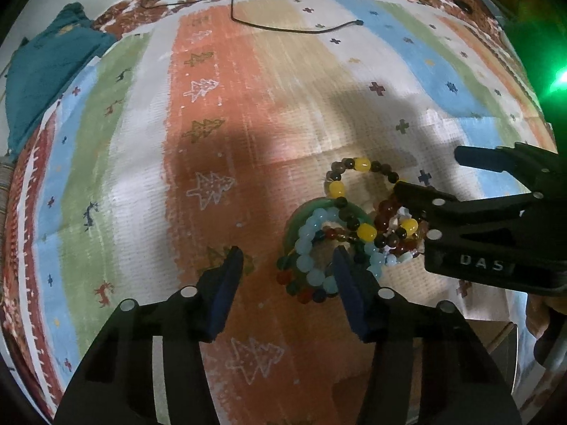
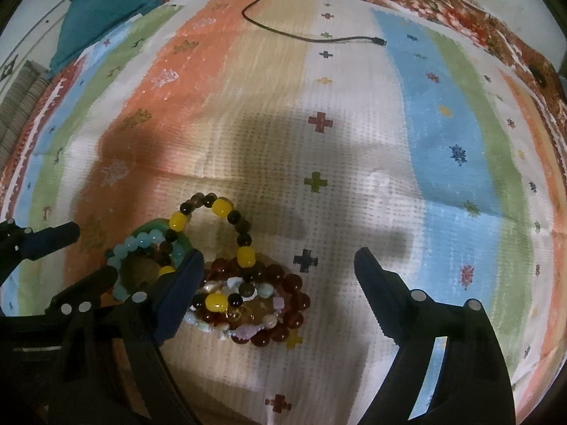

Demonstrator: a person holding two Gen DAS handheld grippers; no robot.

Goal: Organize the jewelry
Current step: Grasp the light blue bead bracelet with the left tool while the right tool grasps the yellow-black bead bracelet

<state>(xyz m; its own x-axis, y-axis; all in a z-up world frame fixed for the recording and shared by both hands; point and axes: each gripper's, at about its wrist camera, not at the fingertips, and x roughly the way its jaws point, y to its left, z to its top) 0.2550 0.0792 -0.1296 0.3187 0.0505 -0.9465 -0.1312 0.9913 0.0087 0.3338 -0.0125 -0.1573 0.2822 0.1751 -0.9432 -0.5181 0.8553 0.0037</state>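
A pile of bead bracelets lies on the striped cloth. A bracelet of dark and yellow beads [image 1: 358, 191] [image 2: 226, 230] lies across a green bangle [image 1: 294, 226] [image 2: 159, 228], a pale blue bead bracelet [image 1: 308, 248] [image 2: 131, 248], a dark red bead bracelet [image 2: 287, 297] and a mixed pastel stone one [image 2: 248, 329]. My left gripper [image 1: 287, 258] is open, its right finger touching the blue bracelet's edge. My right gripper [image 2: 280, 262] [image 1: 425, 173] is open over the red bracelet, its left finger beside the green bangle.
The striped, patterned cloth [image 1: 248, 106] [image 2: 354, 106] covers the surface. A black cable [image 1: 294, 28] [image 2: 312, 37] lies at the far side. A teal cloth [image 1: 46, 71] [image 2: 106, 7] sits at the far left corner.
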